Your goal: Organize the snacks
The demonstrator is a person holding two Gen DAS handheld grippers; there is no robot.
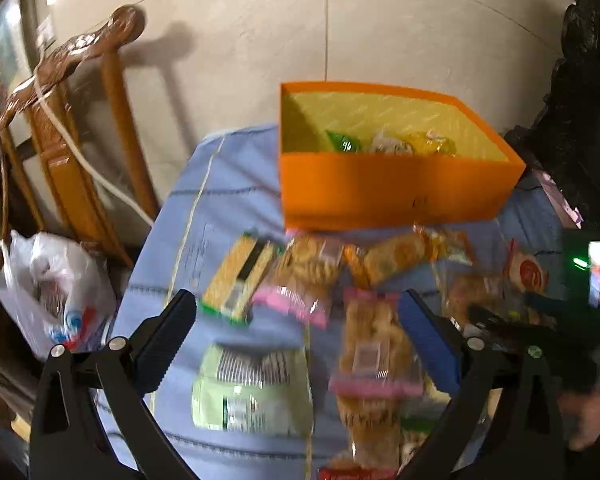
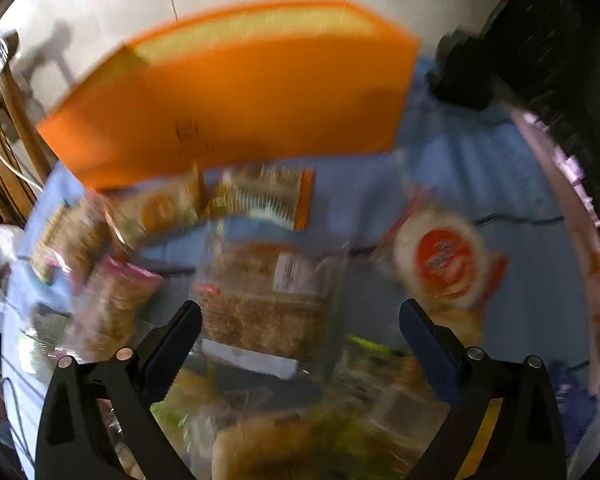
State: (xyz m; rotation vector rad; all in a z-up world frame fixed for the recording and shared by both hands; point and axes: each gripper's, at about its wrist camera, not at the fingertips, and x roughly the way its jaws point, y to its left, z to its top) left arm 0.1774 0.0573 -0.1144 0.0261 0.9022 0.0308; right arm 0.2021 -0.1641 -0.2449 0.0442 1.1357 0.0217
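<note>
Snacks lie scattered across the blue cloth (image 1: 228, 200) on your bench, and both of your claws hang spread wide above them with nothing between the fingers.

In the left wrist view, your left claw (image 1: 296, 324) sits at the bottom centre of the frame. Just beyond its fingers lie a pale green packet (image 1: 252, 388) at lower centre, a pink-edged biscuit pack (image 1: 376, 364) right beside it, and a second pink-edged pack (image 1: 304, 280) further up. A yellow-and-green packet (image 1: 240, 276) lies left of that one. The orange box (image 1: 380, 188) stands open in the upper right part of the frame, beyond the loose packs, with a few wrapped sweets (image 1: 392, 144) inside against its yellow lining. A wooden chair (image 1: 80, 120) stands at the upper left and a white plastic bag (image 1: 48, 284) sits below it, off the bench edge.

The right wrist view is badly blurred. Your right claw (image 2: 300, 328) is at the bottom centre, over a clear pack of brown snacks (image 2: 260, 300). A round white pack with a red label (image 2: 444, 260) lies to the right, near the right finger. The orange box (image 2: 236, 100) fills the upper middle of the frame, with more packs (image 2: 260, 196) just below its front wall.
</note>
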